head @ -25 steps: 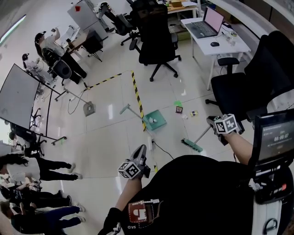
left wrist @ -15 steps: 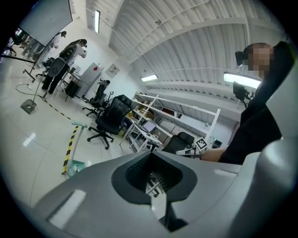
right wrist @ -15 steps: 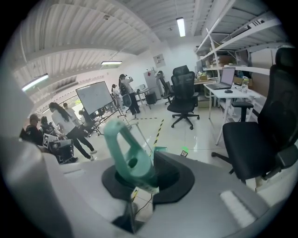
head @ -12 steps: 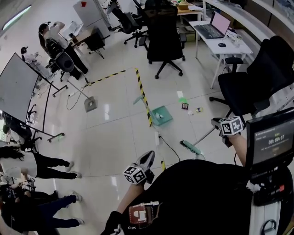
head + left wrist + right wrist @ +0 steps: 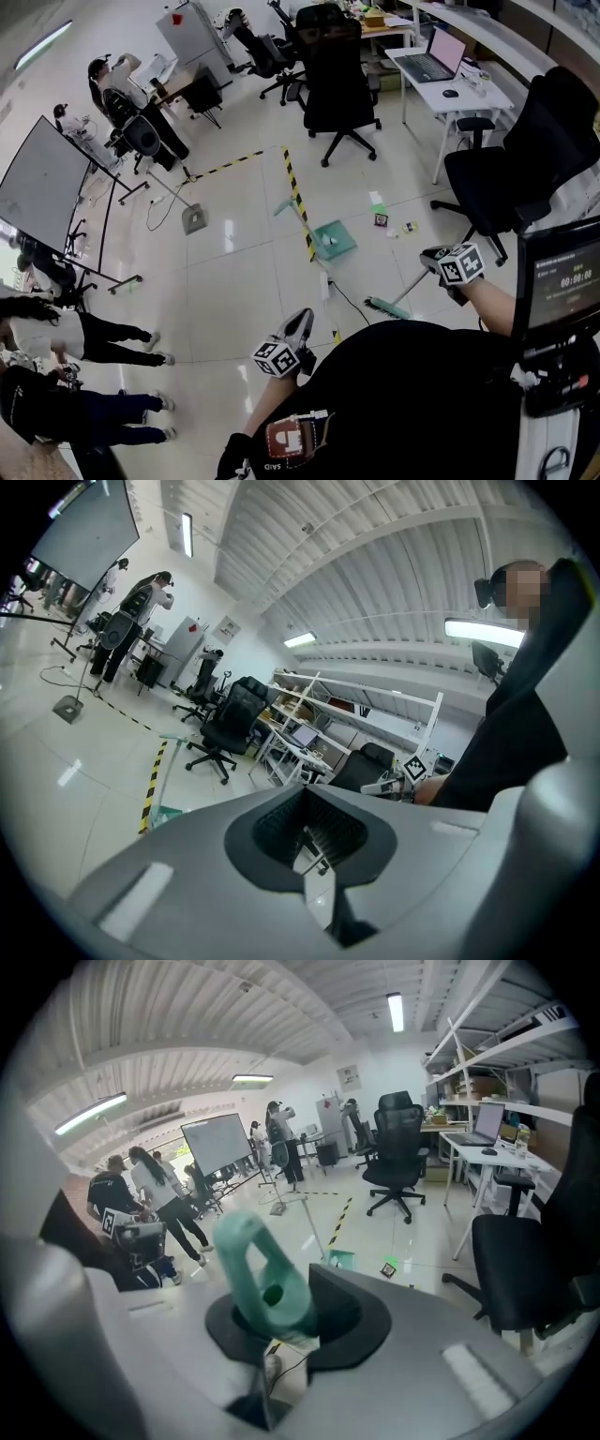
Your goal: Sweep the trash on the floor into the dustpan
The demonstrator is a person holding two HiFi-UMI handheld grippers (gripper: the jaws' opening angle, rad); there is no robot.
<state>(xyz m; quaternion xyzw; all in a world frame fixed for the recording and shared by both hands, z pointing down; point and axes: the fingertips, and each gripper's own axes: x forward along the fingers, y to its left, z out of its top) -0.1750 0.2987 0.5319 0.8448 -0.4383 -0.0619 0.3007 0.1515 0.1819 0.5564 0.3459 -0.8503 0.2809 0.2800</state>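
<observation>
Step in hand: I had the broom (image 5: 405, 286) taken up and its bristles on the floor, short of the trash (image 5: 381, 219); by my reading the sweep itself had not begun.
Right gripper (image 5: 281, 1330): clamped on the green loop end of the broom's handle.
Left gripper (image 5: 314, 841): closed on nothing, held low in front of my body.
Broom's lie: long axis slanted from my right gripper down and leftward to the bristle head, which pointed roughly toward the dustpan (image 5: 333, 240).
Trash: a few small scraps on the floor off the near corner of the laptop counter (image 5: 473, 94), just to the right of the dustpan.
Dustpan: flat on the floor beside the yellow-black tape (image 5: 298, 202), its long handle running away to the upper left, its mouth apparently toward the scraps; one pale scrap seemed to lie in it.
Next move, as I judged: carry the bristles to the counter side of the scraps, then draw them leftward into the mouth.
</observation>
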